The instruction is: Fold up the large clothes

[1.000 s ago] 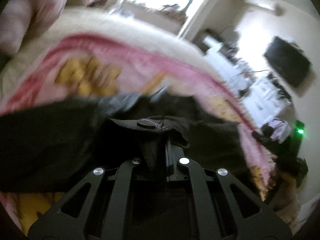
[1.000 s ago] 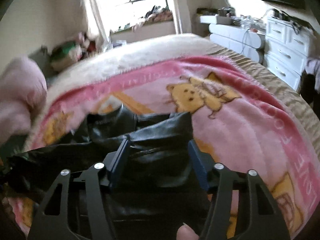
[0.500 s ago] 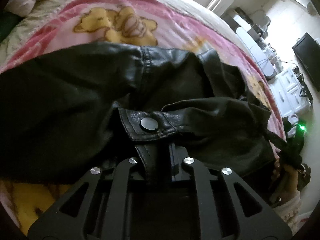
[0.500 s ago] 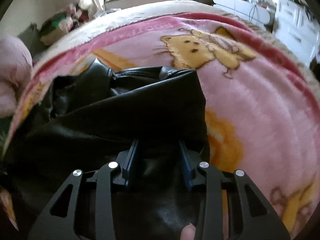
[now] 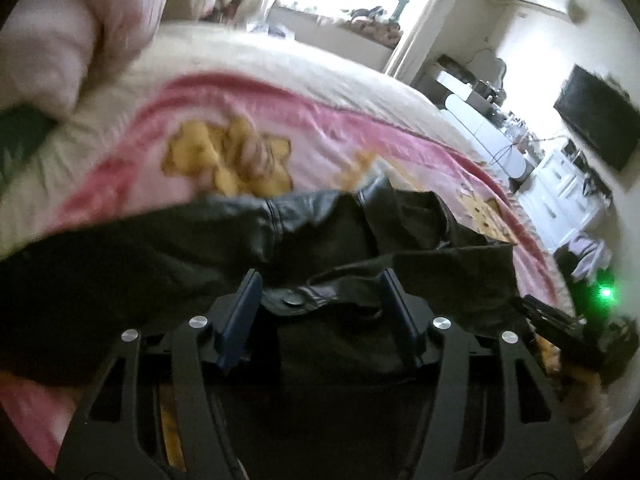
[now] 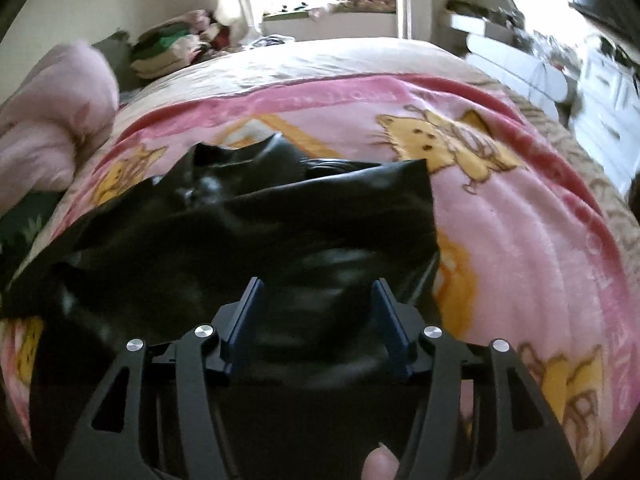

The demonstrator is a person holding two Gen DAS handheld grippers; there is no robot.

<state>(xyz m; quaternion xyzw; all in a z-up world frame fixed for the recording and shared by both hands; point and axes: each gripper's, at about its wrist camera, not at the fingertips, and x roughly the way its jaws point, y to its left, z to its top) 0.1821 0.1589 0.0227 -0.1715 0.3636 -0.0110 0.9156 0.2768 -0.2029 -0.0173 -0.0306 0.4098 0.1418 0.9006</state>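
The black leather jacket (image 5: 328,240) lies crumpled on the pink cartoon blanket (image 6: 520,240), just ahead of and under both pairs of fingers. The left gripper (image 5: 320,300) has just been opening; its fingers stand apart, with a snap-button tab (image 5: 292,302) lying loose between them. The right gripper (image 6: 316,308) has also just been opening, its fingers apart over the leather, pressing on nothing.

We see the left gripper (image 5: 322,300) angled downward, jaws parted, having just been opening; black fabric lies between the blue pads (image 5: 240,320) without being pressed. The right gripper (image 6: 318,312) is likewise tilted downward, jaws apart and just opened wider, fabric between them, unclamped. A fingertip (image 6: 380,462) shows at its lower edge.
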